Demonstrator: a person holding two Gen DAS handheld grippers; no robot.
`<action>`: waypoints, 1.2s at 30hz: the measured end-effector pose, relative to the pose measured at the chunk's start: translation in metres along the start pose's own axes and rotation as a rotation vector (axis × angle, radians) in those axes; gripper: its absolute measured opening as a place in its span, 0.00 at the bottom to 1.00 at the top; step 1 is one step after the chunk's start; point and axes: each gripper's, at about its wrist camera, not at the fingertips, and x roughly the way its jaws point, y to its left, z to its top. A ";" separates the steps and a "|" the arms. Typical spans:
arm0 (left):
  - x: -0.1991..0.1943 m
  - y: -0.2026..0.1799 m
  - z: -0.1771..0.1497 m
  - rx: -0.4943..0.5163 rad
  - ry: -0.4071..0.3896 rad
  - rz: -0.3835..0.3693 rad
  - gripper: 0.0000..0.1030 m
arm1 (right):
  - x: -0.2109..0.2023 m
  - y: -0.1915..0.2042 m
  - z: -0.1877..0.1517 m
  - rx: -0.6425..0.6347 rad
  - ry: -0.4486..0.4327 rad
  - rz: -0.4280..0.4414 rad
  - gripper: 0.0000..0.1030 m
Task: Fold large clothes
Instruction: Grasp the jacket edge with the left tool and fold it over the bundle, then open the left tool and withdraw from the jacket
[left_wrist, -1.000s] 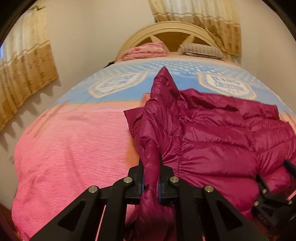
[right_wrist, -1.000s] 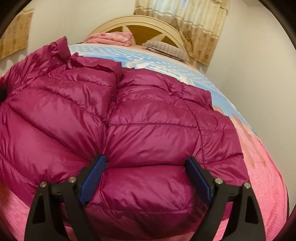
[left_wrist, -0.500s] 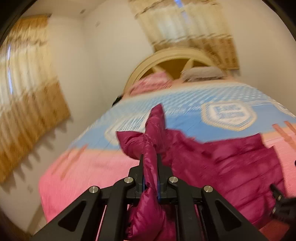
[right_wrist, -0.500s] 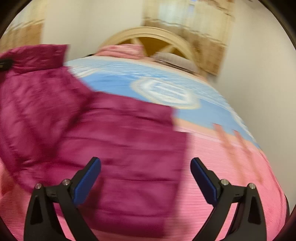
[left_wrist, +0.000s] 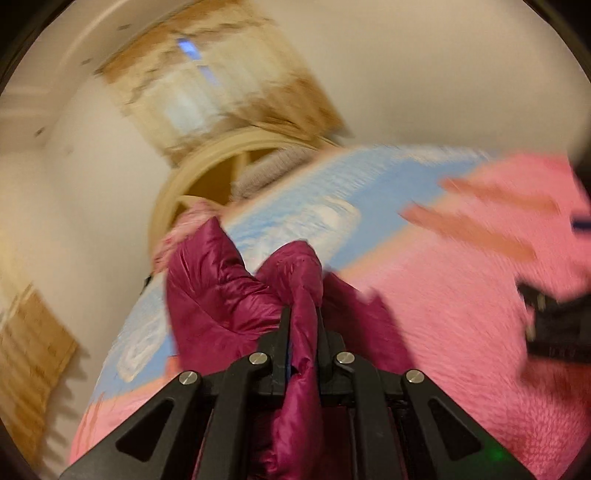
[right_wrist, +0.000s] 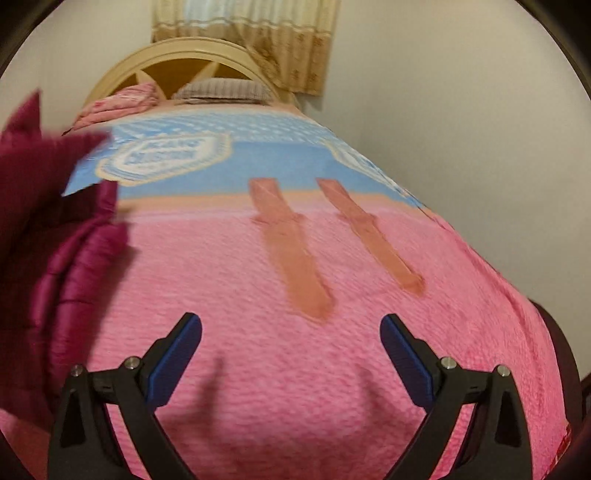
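Note:
A magenta quilted puffer jacket (left_wrist: 218, 295) hangs bunched from my left gripper (left_wrist: 303, 317), which is shut on a fold of its fabric; the left wrist view is tilted and blurred. The jacket's bulk (right_wrist: 44, 236) fills the left edge of the right wrist view, lifted off the bed. My right gripper (right_wrist: 290, 332) stands wide open over the bare pink bedspread (right_wrist: 258, 332), nothing between its blue pads (right_wrist: 173, 365). Part of the right gripper (left_wrist: 554, 325) shows dark at the right edge of the left wrist view.
The bed (right_wrist: 461, 295) has a pink and blue cover with two orange stripes (right_wrist: 295, 258). Pillows (right_wrist: 221, 90) and a folded pink blanket (right_wrist: 114, 105) lie by the cream headboard (right_wrist: 184, 55). A wall (right_wrist: 461, 110) runs close along the bed's right side; curtains (right_wrist: 258, 40) hang behind.
My left gripper swung the jacket leftwards and rolled, dragging it off the middle of the bed. My right gripper, earlier around the jacket's hem, is now over bare bedspread with the jacket to its left.

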 end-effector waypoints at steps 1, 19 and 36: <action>0.006 -0.014 -0.005 0.029 0.013 -0.011 0.07 | 0.003 -0.004 -0.002 0.007 0.008 -0.002 0.96; -0.070 0.048 0.007 -0.076 -0.144 0.160 0.99 | 0.018 -0.025 0.000 0.082 0.051 0.025 0.93; 0.090 0.246 -0.079 -0.651 0.387 0.443 0.99 | -0.044 0.163 0.169 0.098 -0.057 0.352 0.70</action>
